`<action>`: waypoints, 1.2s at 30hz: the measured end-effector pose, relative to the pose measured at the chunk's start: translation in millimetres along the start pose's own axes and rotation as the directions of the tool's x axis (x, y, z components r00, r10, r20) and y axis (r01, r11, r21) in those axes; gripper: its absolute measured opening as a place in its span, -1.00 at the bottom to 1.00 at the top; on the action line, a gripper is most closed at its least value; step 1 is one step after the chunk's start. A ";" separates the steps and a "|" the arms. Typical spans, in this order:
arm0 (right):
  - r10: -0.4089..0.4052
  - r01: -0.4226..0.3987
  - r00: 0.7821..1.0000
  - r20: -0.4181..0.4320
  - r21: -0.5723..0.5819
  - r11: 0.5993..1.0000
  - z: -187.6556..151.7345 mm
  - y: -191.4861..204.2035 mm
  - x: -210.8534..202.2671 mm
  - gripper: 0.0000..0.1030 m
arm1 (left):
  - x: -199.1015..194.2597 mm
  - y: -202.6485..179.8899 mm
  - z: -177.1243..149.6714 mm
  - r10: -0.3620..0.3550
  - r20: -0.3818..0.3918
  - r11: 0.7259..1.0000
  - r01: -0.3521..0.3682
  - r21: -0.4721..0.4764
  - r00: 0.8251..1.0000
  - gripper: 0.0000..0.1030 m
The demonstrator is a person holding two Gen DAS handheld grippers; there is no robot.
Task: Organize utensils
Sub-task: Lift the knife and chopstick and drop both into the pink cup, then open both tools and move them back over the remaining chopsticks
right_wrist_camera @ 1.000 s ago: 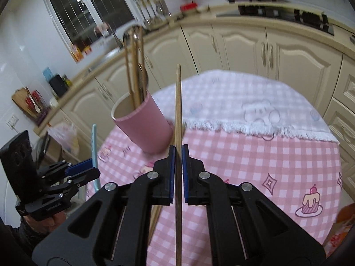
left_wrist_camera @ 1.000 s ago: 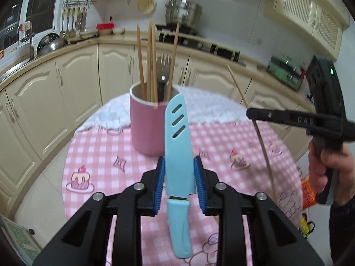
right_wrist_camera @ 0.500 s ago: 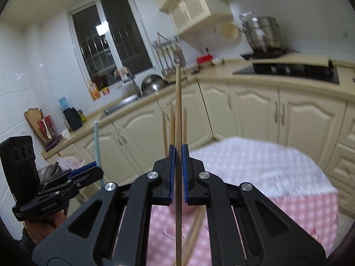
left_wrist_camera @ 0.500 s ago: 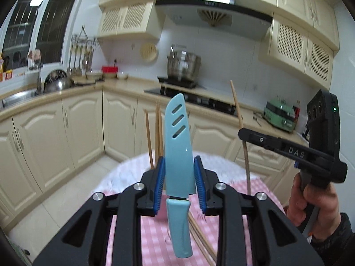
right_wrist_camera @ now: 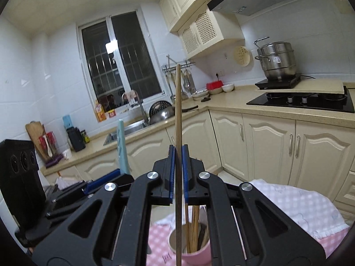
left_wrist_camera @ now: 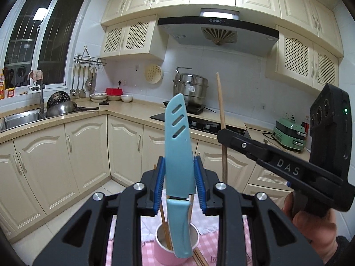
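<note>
With both tools raised above the pink holder (left_wrist_camera: 175, 241), I judge the task as partly complete: several utensils already stand in that cup, and two more remain in my grip, not yet lowered in

1. Left gripper (left_wrist_camera: 179, 184): clenched on one blue knife (left_wrist_camera: 178, 146), sheathed, blade end up and handle hanging down directly over the holder mouth
2. Right gripper (right_wrist_camera: 178, 173): pressed fully together on one wooden chopstick (right_wrist_camera: 178, 110), held upright, its lower end reaching down toward the holder (right_wrist_camera: 188, 246) in the right wrist view; I cannot tell whether the tip is already inside the rim
3. Holder position: on the pink checked tablecloth (right_wrist_camera: 332, 241), toward the near edge of the table; a white fringed cloth (right_wrist_camera: 295, 201) covers the far part

Count, as far as visible:
- Knife: one
- Chopstick in grip: one
- Holder: one
- Utensils standing in the holder: a bundle of wooden chopsticks, roughly four or five, plus a dark piece I cannot identify; the exact number is not readable
- Loose chopsticks lying on the table beside the holder (left_wrist_camera: 199, 259): at least one, possibly two

Remaining work, by my estimate: lower both held items into the holder, then collect the loose sticks
</note>
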State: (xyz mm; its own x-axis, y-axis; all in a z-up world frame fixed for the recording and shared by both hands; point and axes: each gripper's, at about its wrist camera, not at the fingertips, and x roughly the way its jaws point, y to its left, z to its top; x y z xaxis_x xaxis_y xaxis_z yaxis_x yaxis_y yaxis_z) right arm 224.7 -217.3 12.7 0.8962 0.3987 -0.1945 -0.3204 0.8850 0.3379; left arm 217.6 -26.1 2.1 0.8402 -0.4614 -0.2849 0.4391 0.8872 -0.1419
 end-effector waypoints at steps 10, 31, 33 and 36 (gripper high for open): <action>-0.029 0.028 0.999 0.016 0.033 0.999 -5.4 -18.9 30.2 -0.87 | 40.7 8.6 -7.0 0.019 -0.020 1.000 -0.019 0.000 1.000 -0.51; -0.065 0.067 0.998 -0.025 0.093 0.993 -13.2 -45.9 0.8 0.77 | 24.8 17.1 -25.2 0.114 -0.030 0.993 -0.113 0.023 0.993 0.64; -0.082 0.083 0.997 -0.016 0.106 0.991 -12.6 -48.5 -15.4 0.87 | 10.3 15.1 -24.5 0.134 -0.020 0.991 -0.134 0.026 0.991 0.68; -0.103 0.106 0.994 -0.031 0.127 0.986 -13.8 -51.3 -34.7 0.88 | -10.7 11.3 -24.8 0.163 -0.007 0.986 -0.163 0.024 0.987 0.75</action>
State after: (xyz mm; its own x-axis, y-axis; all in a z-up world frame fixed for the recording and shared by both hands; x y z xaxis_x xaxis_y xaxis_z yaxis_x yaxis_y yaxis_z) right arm 205.9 -273.2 -10.6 0.9145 0.3127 -0.2569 -0.1819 0.8847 0.4293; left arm 205.7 -11.0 -20.0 0.8985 -0.3103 -0.3105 0.3036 0.9502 -0.0711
